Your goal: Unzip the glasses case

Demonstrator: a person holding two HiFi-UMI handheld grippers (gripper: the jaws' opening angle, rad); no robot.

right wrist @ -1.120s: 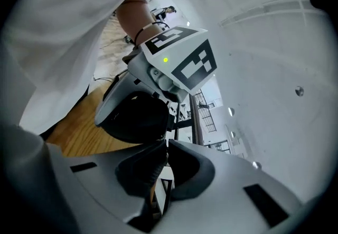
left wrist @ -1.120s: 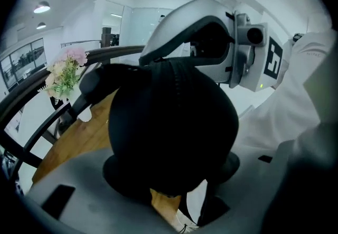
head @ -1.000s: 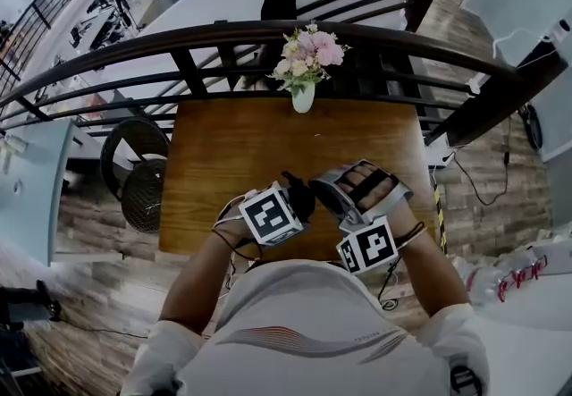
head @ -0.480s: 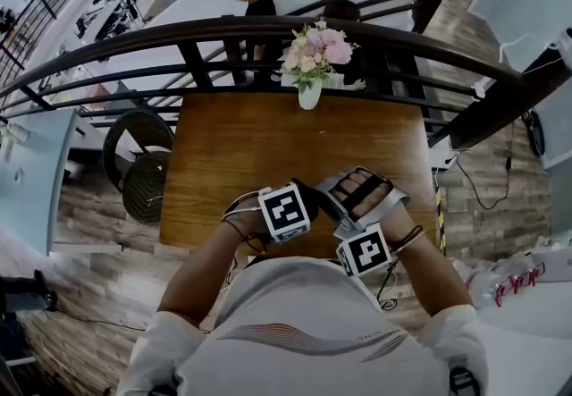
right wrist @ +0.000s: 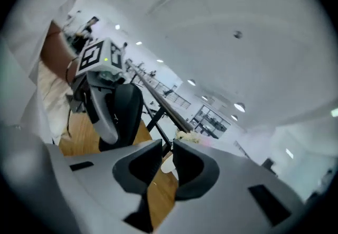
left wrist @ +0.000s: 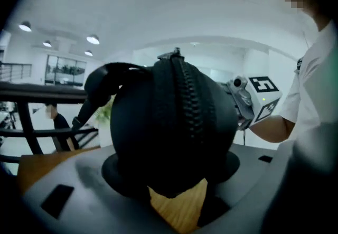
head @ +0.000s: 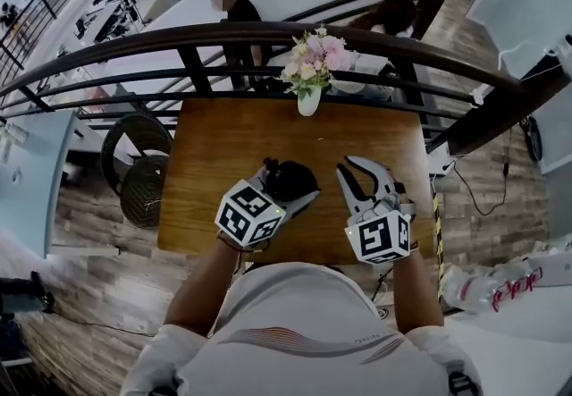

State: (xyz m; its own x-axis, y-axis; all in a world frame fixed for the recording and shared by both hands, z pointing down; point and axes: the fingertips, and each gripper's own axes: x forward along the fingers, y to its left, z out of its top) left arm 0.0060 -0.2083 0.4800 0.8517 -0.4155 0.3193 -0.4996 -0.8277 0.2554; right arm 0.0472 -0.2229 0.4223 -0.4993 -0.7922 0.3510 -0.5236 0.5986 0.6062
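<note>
A black zipped glasses case (head: 290, 176) is held above the wooden table (head: 232, 139) with my left gripper (head: 282, 196) shut on it. In the left gripper view the case (left wrist: 174, 122) fills the middle between the pads, its zip running up the front, the puller at the top. My right gripper (head: 356, 169) hovers to the right of the case, apart from it. Its jaws have just been opening. In the right gripper view the right gripper (right wrist: 166, 164) shows a narrow gap with nothing in it, and the case (right wrist: 124, 111) sits off to the left.
A white vase of pink flowers (head: 308, 72) stands at the table's far edge. Behind it runs a dark curved railing (head: 179, 41), with people beyond. A wicker chair (head: 134, 172) stands left of the table.
The two grippers were pressed together at the case; now they have drawn apart. The right one has swung right and rolled, off the case. The left one has lifted the case.
</note>
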